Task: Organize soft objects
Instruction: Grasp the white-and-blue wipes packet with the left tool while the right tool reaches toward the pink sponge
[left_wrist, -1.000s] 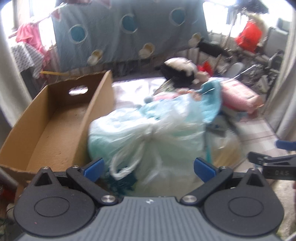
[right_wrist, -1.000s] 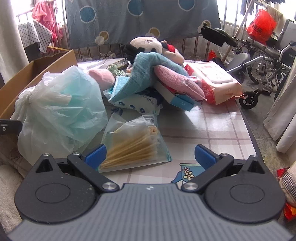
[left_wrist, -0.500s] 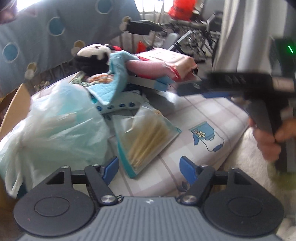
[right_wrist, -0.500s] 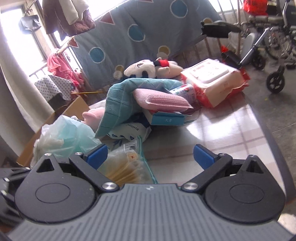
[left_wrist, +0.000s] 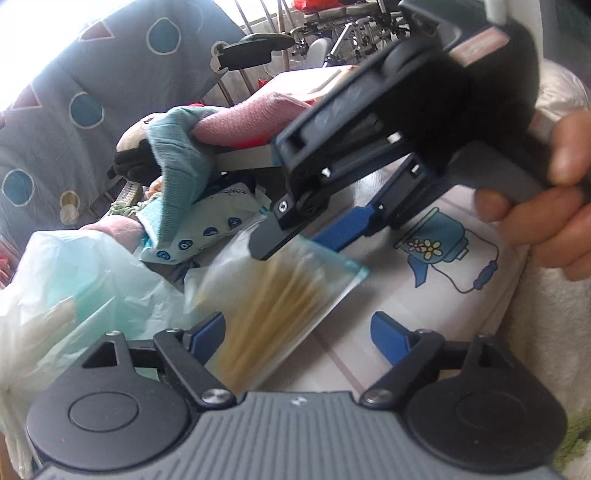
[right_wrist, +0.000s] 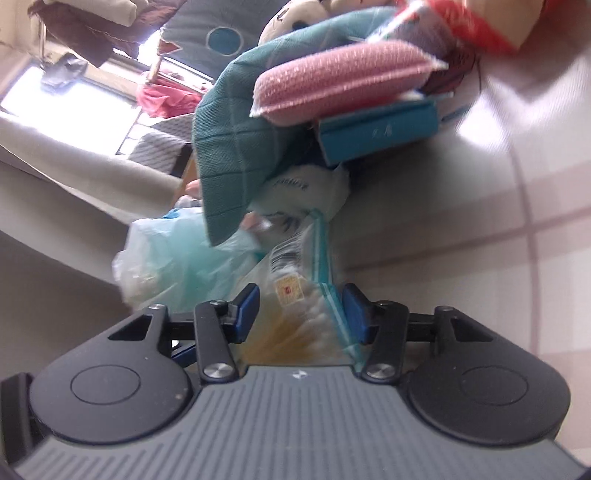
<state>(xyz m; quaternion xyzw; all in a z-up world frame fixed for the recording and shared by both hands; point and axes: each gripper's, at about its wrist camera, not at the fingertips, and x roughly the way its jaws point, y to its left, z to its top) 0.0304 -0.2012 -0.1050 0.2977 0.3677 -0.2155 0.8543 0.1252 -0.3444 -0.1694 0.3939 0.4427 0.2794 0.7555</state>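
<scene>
The clear pouch of cotton swabs (left_wrist: 273, 310) lies flat on the tabletop (left_wrist: 424, 306), just in front of the pile of soft goods. The right gripper (right_wrist: 301, 312) straddles one end of the pouch: its fingers (right_wrist: 247, 308) have just been closing, with the pouch between them, and in the right wrist view the blue pads stand at the pouch's two faces. Whether they press it yet cannot be told from the blurred frame; the grip reads as not completed.

The left gripper (left_wrist: 297, 334) stands released and has just been opening, its fingers (left_wrist: 388, 334) set wide on either side of the pouch's near end without touching it.

The pouch's long axis, along which the swab sticks lie, runs from the left gripper toward the right gripper. The right gripper is the nearer to a grasp.

Beside the pouch, toward the pile, lie a knotted pale green plastic bag (left_wrist: 74, 280), a teal cloth (left_wrist: 177, 162) and a pink sponge (right_wrist: 343, 81) on a blue box (right_wrist: 380, 134). The tabletop carries a checked cover with a printed blue jar. Beyond the pouch, a dotted blue blanket (left_wrist: 110, 74) hangs before a bright window
</scene>
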